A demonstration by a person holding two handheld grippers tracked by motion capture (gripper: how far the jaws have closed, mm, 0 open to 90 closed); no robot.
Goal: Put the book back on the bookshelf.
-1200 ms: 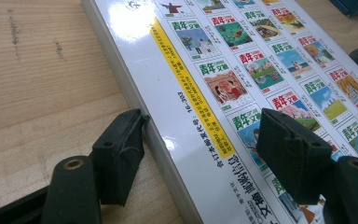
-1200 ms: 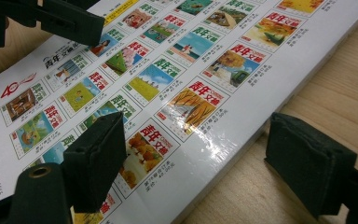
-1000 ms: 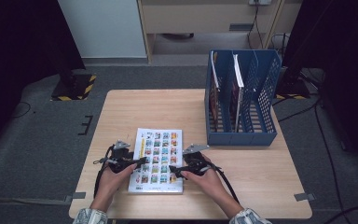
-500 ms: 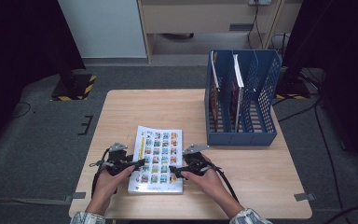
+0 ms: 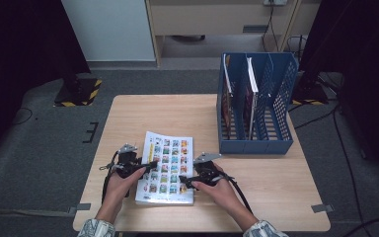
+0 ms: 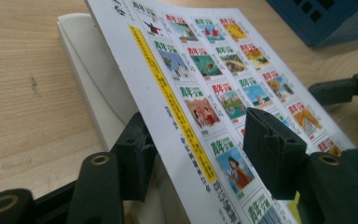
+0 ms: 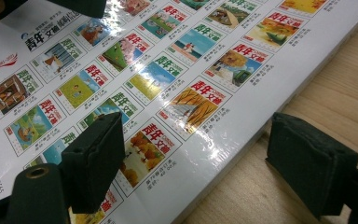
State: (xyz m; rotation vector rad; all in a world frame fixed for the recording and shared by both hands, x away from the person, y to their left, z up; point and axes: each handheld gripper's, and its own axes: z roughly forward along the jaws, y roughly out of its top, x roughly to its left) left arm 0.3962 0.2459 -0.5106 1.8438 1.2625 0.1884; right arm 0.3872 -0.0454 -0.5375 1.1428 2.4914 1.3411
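Observation:
A magazine (image 5: 168,165) with a grid of small coloured pictures on its cover lies near the front of the wooden table (image 5: 177,113). My left gripper (image 5: 150,165) is at its left edge and stands open. In the left gripper view the cover (image 6: 205,70) is lifted off the white pages and slants between the jaws of my left gripper (image 6: 200,144), resting on the lower one. My right gripper (image 5: 185,181) is open at the magazine's front right. In the right gripper view, my right gripper (image 7: 205,154) has one jaw over the glossy cover (image 7: 168,70) and the other over bare wood.
A blue slotted file rack (image 5: 256,108) stands at the back right of the table with a few thin books upright in it. Its corner (image 6: 326,18) shows in the left gripper view. Dark floor surrounds the table.
The left edge of the cover has come up a little over my left gripper's lower jaw. Both hands have stayed nearly where they were.

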